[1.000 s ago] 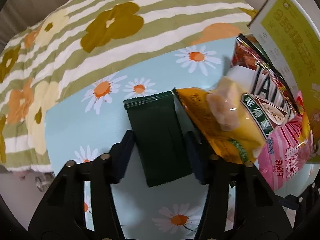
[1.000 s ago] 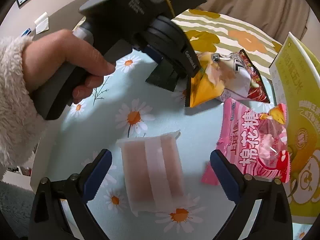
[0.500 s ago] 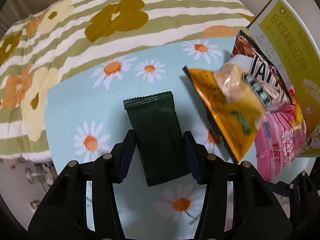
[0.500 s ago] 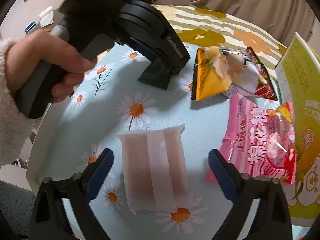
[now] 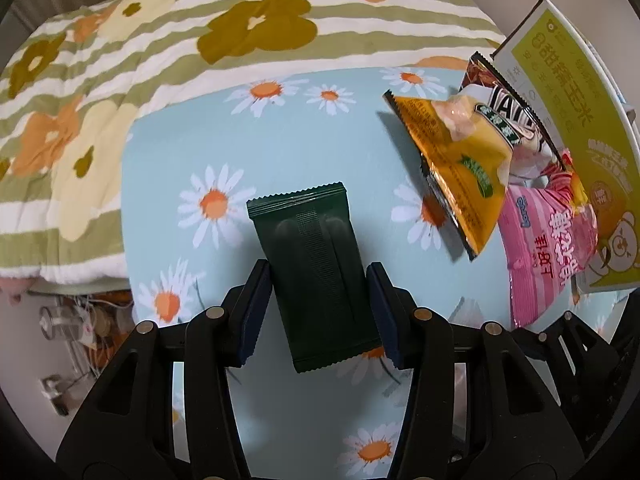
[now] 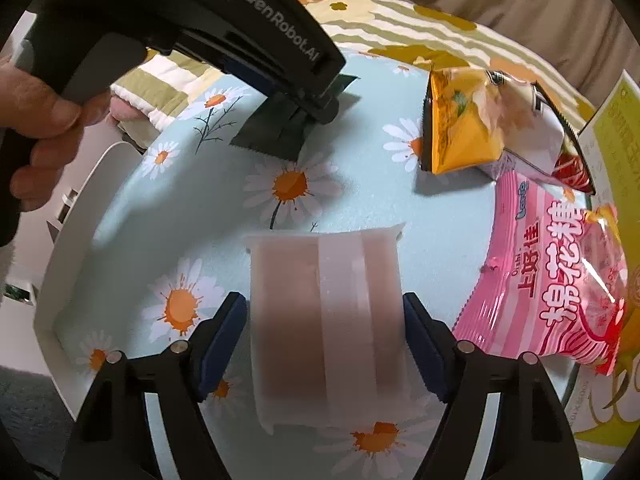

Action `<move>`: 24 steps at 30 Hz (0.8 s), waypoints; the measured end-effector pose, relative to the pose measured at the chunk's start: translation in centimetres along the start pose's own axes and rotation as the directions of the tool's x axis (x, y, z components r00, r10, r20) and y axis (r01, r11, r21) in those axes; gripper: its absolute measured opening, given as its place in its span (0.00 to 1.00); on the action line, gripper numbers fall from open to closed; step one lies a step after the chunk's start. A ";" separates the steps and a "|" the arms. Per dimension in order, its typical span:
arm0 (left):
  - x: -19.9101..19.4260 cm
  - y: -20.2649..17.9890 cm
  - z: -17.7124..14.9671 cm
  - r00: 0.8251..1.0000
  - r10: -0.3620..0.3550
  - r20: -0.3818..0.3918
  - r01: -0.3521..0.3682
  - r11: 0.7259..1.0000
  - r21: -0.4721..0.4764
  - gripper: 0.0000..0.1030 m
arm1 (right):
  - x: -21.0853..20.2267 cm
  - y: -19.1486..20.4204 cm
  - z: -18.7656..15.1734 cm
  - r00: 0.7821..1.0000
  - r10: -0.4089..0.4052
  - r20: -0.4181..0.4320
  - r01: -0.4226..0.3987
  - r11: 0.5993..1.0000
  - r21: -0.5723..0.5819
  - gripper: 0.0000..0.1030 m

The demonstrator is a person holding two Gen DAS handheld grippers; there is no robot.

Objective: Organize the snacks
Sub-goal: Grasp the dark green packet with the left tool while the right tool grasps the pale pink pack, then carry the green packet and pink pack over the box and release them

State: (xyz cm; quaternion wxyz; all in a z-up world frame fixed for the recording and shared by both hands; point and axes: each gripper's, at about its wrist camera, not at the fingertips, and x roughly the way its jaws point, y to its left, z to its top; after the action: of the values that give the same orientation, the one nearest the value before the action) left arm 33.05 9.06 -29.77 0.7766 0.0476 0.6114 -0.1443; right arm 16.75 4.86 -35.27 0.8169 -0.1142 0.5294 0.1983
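Note:
A dark green packet (image 5: pixel 316 276) sits between the blue pads of my left gripper (image 5: pixel 320 312), which is shut on it just above the daisy tablecloth (image 5: pixel 280 128). The right wrist view shows that same gripper (image 6: pixel 316 108) and green packet (image 6: pixel 264 136) at the upper left, with a hand on the handle. A pale pink translucent packet (image 6: pixel 324 320) lies flat on the cloth between the fingers of my right gripper (image 6: pixel 322 324). Its jaws are closing around the packet; a thin gap still shows at the left pad.
An orange snack bag (image 5: pixel 460 160) leans on a red and white bag (image 5: pixel 508 100) at the right. Below them lies a pink marshmallow bag (image 6: pixel 552 272), against a yellow-green box (image 5: pixel 568 120). A striped floral blanket (image 5: pixel 200 40) lies behind the table. The white table rim (image 6: pixel 72 240) curves at left.
My left gripper has carried the green packet leftward, away from the orange bag. My right gripper has sunk over the pale pink packet and its jaws have narrowed.

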 end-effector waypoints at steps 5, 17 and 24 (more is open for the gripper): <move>-0.5 0.4 -1.0 1.000 -0.004 0.005 0.004 1.000 -0.020 0.44 | -0.2 -0.7 0.0 1.000 -0.004 0.014 0.004 1.000 0.011 0.57; -7.5 -1.6 -0.5 0.992 -0.023 0.125 0.020 1.000 0.024 0.44 | -9.0 -4.3 2.3 0.983 -0.050 0.175 0.024 0.988 0.150 0.57; -13.3 -5.8 1.6 0.971 -0.055 0.233 0.036 0.996 0.086 0.44 | -16.7 -8.5 3.3 0.955 -0.107 0.278 0.037 0.969 0.244 0.57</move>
State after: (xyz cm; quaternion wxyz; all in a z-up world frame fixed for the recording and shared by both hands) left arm 30.06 5.34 -15.94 0.8374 0.0475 0.5097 -0.1914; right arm 17.20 -4.84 -18.88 0.9000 -0.0053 0.4196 0.1184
